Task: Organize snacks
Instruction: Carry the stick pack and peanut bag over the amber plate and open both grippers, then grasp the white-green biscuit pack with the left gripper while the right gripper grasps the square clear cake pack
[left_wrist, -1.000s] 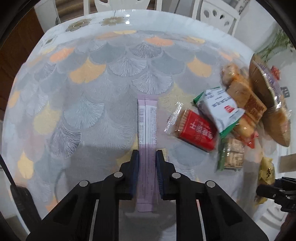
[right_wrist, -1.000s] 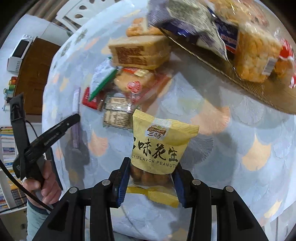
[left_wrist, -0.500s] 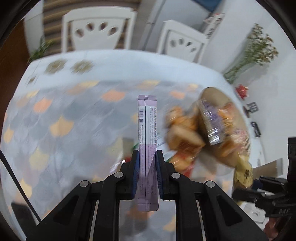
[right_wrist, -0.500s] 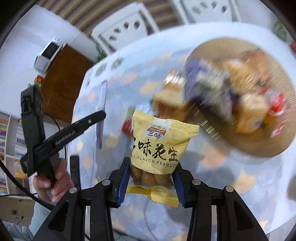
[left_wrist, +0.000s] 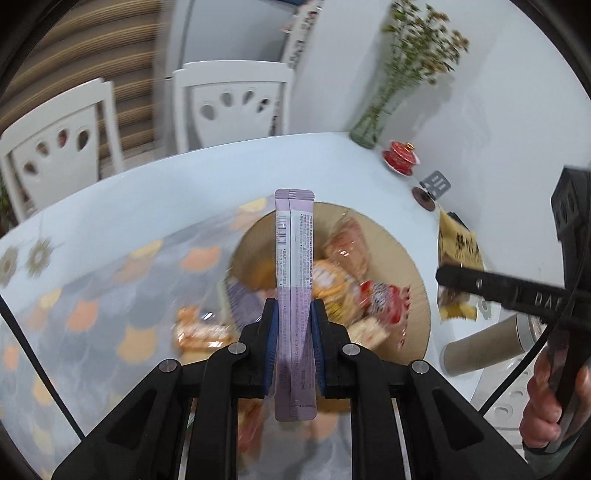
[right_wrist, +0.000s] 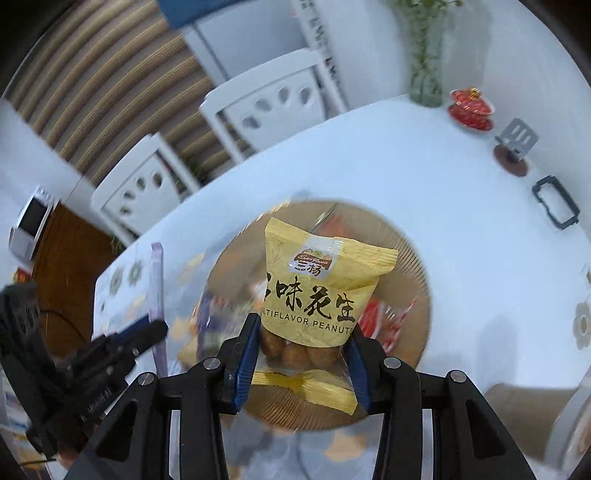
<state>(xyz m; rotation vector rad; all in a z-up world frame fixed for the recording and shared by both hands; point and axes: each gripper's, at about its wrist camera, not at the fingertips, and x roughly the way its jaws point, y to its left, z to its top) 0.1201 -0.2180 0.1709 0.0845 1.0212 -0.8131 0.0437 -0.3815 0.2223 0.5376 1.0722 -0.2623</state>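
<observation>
Two snacks hang above the round woven tray (left_wrist: 415, 271): the left gripper (left_wrist: 294, 349) pinches a lilac stick sachet (left_wrist: 294, 266), the right gripper (right_wrist: 301, 356) clamps a yellow peanut packet (right_wrist: 321, 291), and each wants lowering into a free gap before letting go.

Motion blur is smearing the snack packets (left_wrist: 347, 284) in the round tray (left_wrist: 417, 280) past reading, w/ the purple stick pack (left_wrist: 294, 295) and peanut bag (right_wrist: 317, 291) hiding the tray's middle, and pic edges cropping both gripper bodies.
</observation>
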